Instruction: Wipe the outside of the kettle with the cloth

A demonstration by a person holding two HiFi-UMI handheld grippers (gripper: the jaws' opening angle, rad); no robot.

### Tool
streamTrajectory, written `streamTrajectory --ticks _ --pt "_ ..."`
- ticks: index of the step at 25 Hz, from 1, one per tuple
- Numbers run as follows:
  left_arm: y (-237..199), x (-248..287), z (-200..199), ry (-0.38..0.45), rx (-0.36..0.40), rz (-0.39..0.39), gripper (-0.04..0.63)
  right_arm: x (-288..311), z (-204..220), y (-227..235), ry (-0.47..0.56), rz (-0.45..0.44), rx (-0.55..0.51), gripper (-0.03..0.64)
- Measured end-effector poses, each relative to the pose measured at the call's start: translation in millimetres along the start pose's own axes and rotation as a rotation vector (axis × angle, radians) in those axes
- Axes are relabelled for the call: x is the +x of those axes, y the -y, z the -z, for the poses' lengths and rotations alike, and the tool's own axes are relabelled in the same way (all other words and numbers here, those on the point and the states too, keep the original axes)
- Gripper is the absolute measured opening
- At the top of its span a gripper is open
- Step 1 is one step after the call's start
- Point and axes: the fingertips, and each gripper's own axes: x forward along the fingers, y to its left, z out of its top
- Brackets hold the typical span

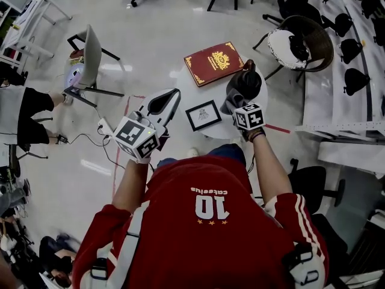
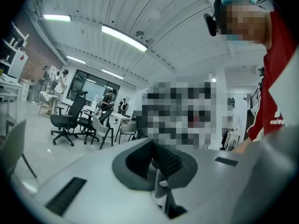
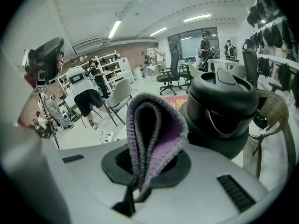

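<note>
On the tabletop [image 1: 213, 131] the kettle [image 1: 245, 84] stands unbraced. The folded cloth [image 3: 154, 139] is clamped in the right gripper [image 3: 140, 183] jaws beside it. The left gripper [image 2: 161, 164] jaws are closed, empty. The kettle could be tipped by wiping pressure.

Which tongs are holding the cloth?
The right tongs, shut on the folded purple cloth beside the black kettle. The left tongs are shut with nothing between them.
</note>
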Motion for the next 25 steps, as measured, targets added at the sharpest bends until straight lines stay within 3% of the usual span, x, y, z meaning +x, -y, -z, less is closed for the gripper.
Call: streamTrajectory --ticks 13,25 --pt "22.4 -8.7 -0.8 0.021 -0.004 0.040 0.006 -47.3 -45.9 -41.7 0.140 -0.009 -0.139 0.044" --pt "62.0 37.0 -1.5 0.017 -0.018 0.154 0.006 -136.5 -69.6 -13.7 0.292 0.091 -0.131 0.044"
